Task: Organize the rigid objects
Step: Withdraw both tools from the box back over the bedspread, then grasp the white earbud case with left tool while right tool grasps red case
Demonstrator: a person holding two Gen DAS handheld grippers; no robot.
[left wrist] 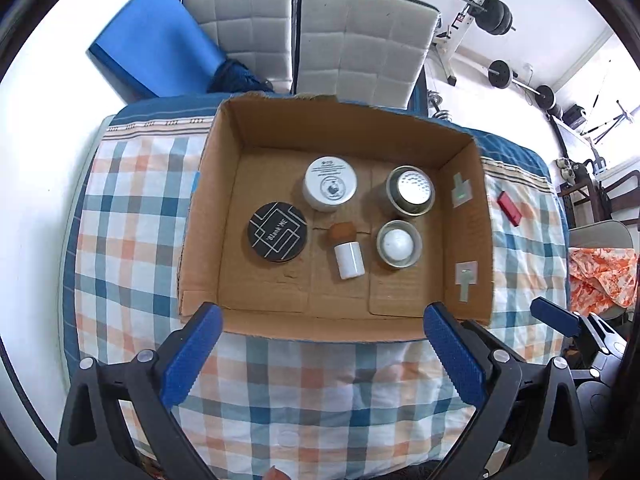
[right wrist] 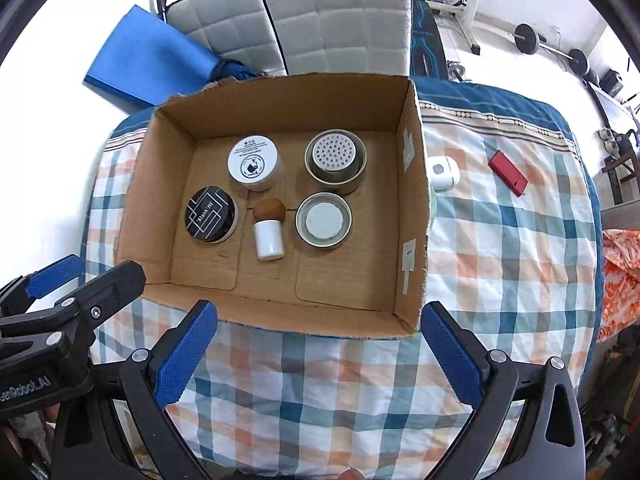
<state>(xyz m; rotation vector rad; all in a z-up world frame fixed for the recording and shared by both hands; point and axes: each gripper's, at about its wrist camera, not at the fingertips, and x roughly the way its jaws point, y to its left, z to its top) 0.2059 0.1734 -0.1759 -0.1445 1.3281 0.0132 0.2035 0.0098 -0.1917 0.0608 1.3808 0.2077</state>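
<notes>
An open cardboard box (left wrist: 264, 326) (right wrist: 280, 322) sits on a checked cloth. Inside it lie a black round tin (left wrist: 277, 231) (right wrist: 209, 219), a white round jar (left wrist: 330, 183) (right wrist: 253, 162), a small white bottle with a brown cap (left wrist: 349, 258) (right wrist: 269, 239), a perforated metal cup (left wrist: 411, 191) (right wrist: 335, 157) and a metal cup with a white inside (left wrist: 399, 243) (right wrist: 324, 220). My left gripper (left wrist: 322, 354) hovers above the box's near wall, open and empty. My right gripper (right wrist: 318, 354) hangs open and empty over the same wall.
A red flat case (left wrist: 509, 208) (right wrist: 507, 178) and a white small device (right wrist: 442, 172) lie on the cloth right of the box. Two padded chair backs (left wrist: 352, 48) and a blue mat (left wrist: 156, 44) stand behind. Orange cloth (left wrist: 600, 276) lies at the right.
</notes>
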